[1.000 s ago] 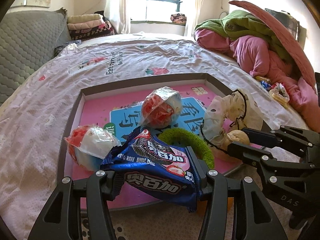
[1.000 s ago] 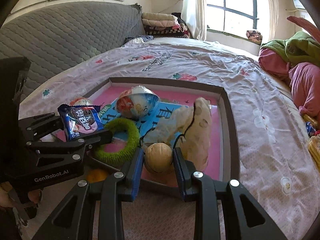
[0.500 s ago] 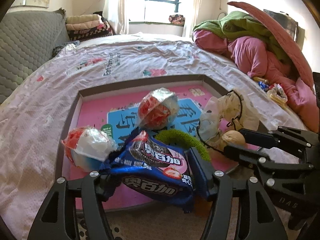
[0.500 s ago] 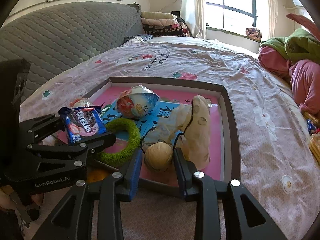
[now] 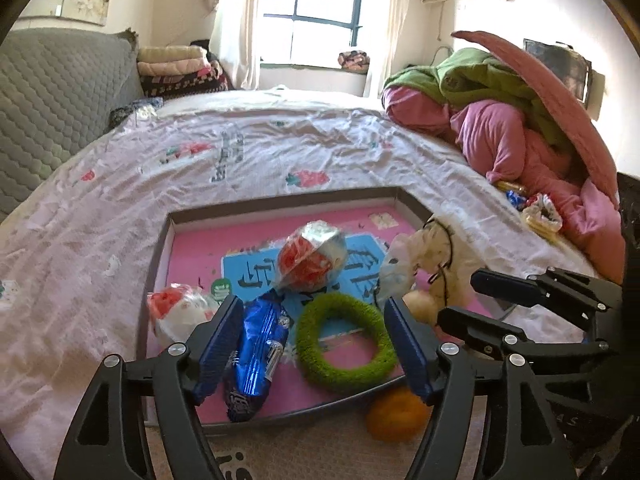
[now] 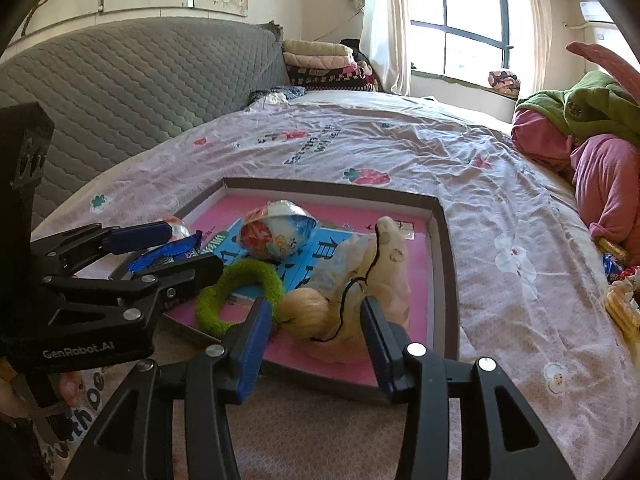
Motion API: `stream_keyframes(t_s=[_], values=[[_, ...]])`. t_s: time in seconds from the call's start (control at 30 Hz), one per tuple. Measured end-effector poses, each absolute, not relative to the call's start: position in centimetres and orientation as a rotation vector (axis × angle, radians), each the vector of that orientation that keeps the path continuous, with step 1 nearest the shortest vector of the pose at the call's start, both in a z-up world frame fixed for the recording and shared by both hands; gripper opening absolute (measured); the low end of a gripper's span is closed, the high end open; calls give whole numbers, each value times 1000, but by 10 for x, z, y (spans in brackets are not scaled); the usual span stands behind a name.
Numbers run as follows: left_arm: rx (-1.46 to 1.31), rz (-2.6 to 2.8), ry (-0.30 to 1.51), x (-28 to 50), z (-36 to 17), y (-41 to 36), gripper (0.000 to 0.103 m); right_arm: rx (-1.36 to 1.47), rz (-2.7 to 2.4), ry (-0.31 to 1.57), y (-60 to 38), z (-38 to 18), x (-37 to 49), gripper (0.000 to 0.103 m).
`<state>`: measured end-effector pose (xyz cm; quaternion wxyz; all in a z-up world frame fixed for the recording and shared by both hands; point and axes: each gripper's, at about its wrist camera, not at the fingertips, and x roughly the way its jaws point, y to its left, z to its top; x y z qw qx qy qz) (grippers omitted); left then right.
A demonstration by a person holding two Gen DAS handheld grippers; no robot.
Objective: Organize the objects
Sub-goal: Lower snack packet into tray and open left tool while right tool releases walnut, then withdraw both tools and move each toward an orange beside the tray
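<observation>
The left gripper (image 5: 312,344) stands with its blue pads wide apart, gripping nothing. The crinkly blue foil biscuit packet (image 5: 258,354) lies in the shallow pink-floored tray (image 5: 160,264) at its near edge, just inside the left pad, long axis running away from the gripper. A round orange fruit (image 5: 394,414) sits outside that near edge — probably the next pick, nearer the left gripper. The right gripper (image 6: 316,344) is also spread, its pads flanking the pale round ball (image 6: 306,312) without clamping it.
</observation>
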<state>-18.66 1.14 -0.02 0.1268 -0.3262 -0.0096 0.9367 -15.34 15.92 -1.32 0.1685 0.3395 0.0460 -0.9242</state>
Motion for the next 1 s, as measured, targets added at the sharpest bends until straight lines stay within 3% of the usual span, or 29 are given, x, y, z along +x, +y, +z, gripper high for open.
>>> stream_keyframes(t_s=[0.33, 1.0], values=[[-927, 2753, -75, -164, 25, -2, 75, 934, -2635, 115, 161, -1, -139, 46], [-994, 2717, -42, -88, 12, -8, 75, 907, -2619, 109, 156, 14, -103, 46]])
